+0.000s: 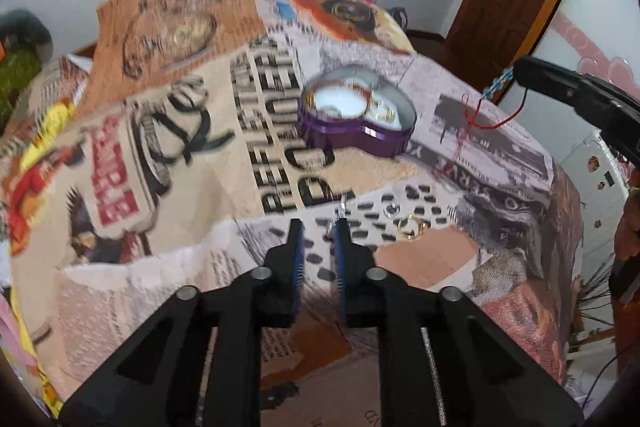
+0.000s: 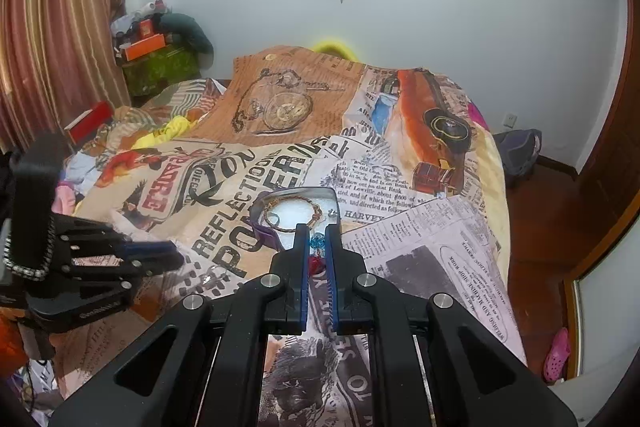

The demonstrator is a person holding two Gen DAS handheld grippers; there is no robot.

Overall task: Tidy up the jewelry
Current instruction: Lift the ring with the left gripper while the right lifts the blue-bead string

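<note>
Left wrist view: the left gripper stands slightly apart over the bedspread, a silver earring at its tip — the purple heart-shaped box lies ahead. Right wrist view: the right gripper, clamped on a red-cord bracelet, hangs just short of the box.

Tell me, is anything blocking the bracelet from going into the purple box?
Nothing visible. The right gripper holds the beaded red-string bracelet in the air beside the open purple box, and only bare bedspread lies between them.
</note>
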